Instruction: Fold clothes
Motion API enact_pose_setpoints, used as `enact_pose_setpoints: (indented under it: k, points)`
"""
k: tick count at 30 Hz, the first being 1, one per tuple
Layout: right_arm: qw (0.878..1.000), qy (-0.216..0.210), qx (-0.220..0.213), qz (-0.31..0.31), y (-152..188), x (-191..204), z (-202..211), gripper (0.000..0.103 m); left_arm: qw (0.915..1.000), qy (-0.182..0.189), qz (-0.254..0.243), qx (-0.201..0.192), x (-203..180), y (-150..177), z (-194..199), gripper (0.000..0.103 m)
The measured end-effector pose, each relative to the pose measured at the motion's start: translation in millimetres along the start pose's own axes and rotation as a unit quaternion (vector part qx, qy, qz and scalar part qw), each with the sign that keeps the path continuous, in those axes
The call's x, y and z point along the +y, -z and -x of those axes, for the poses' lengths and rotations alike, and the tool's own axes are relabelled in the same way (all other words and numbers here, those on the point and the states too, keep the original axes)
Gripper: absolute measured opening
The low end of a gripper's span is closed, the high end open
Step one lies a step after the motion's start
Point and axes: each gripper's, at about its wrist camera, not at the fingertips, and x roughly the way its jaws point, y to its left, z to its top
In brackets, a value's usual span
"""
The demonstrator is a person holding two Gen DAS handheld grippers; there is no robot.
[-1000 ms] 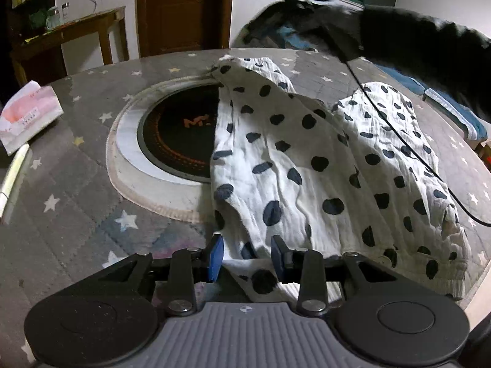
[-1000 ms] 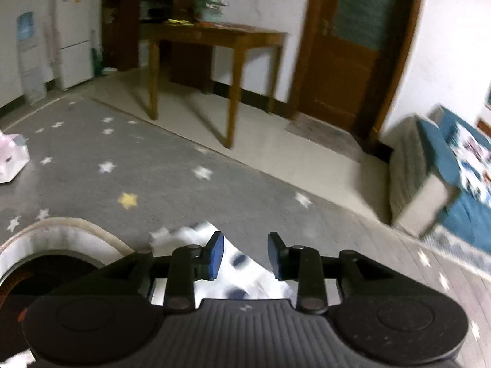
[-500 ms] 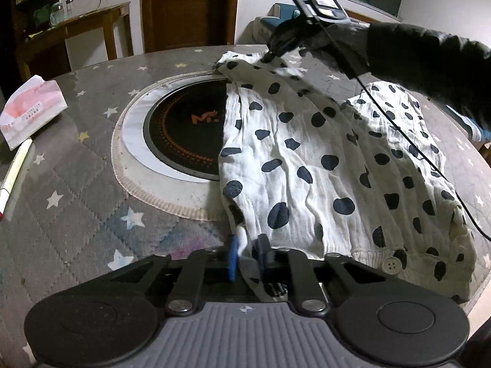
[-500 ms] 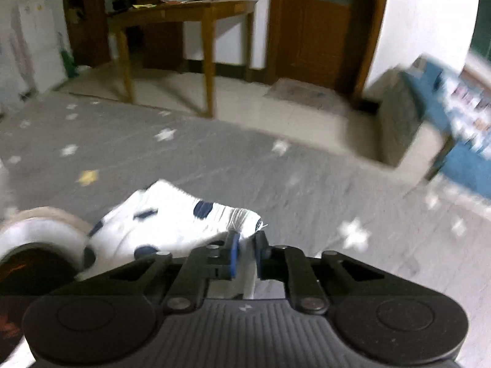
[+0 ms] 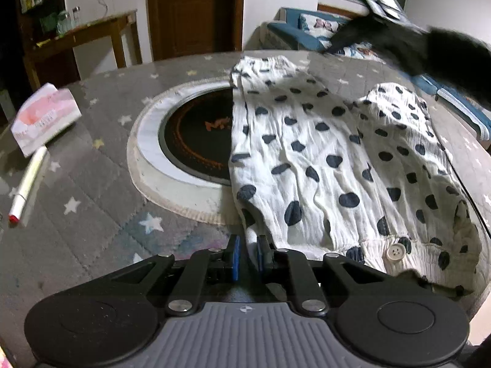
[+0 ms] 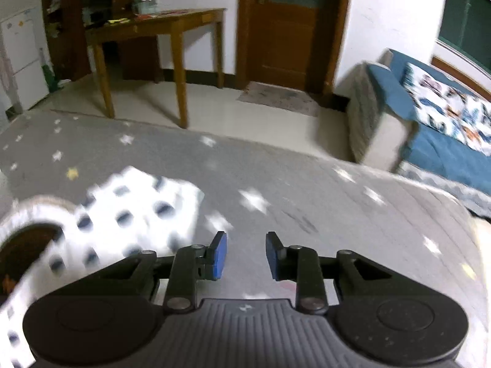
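A white garment with dark polka dots lies spread on the round grey star-patterned table, partly over the black inset hob. My left gripper is shut on the garment's near corner at the table's front. My right gripper is open and empty above the far side of the table; it shows blurred at the top right of the left wrist view. The garment's far end lies blurred to its left.
A pink tissue pack and a white pen with a red tip lie at the table's left. A wooden side table, a brown door and a blue sofa stand beyond.
My left gripper closed on the garment's near corner. My right gripper closed on the far corner, then let it go, opened and lifted away to the right.
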Motion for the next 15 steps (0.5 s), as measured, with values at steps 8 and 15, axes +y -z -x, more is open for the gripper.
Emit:
enact_pose_setpoints:
  k: [8,15]
  points:
    - [0.994,0.041,0.022,-0.094,81,-98,48,0.032,0.9993,-0.01,-0.008,-0.034,-14,-9,19,0.037]
    - [0.992,0.013,-0.002,-0.123,108,-117,53,0.048,0.9966,0.041,-0.05,-0.051,-62,-27,12,0.039]
